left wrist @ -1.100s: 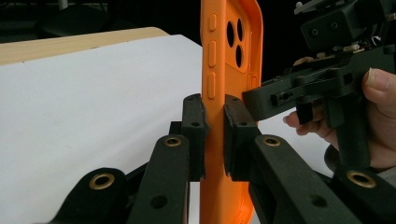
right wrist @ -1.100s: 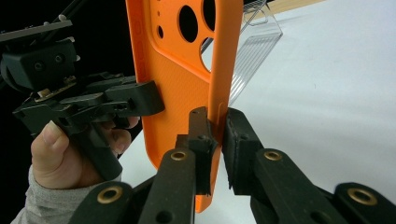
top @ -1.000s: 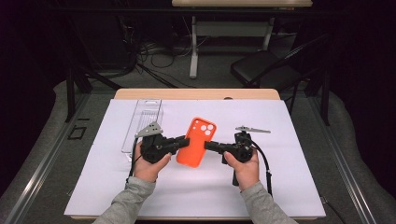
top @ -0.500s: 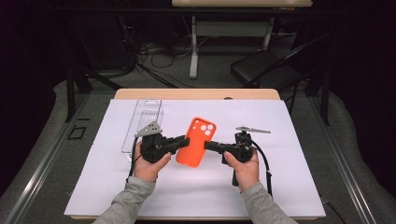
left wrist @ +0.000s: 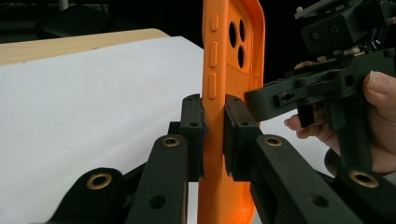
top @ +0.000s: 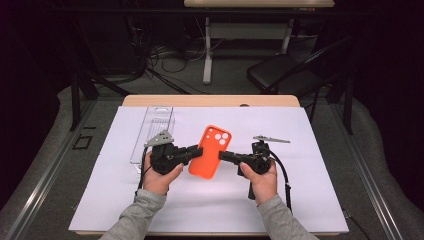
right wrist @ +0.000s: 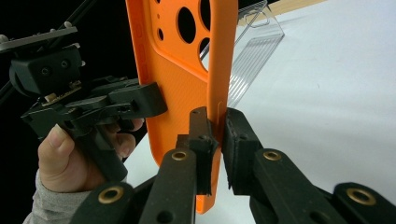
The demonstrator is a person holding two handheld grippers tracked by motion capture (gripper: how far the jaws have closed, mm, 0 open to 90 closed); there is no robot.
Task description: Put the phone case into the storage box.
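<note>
Both the left gripper [top: 196,151] and right gripper [top: 224,156] clench the orange phone case [top: 211,151] between them, a clear plastic tray [top: 152,131] lying just beyond the left one.

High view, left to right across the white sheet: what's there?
Clear plastic tray → left hand-held gripper → orange phone case → right hand-held gripper. Both grip the case by its side edges.

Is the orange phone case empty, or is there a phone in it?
Empty. The orange phone case shows its hollow inside, and the clear tray is visible through its camera holes.
</note>
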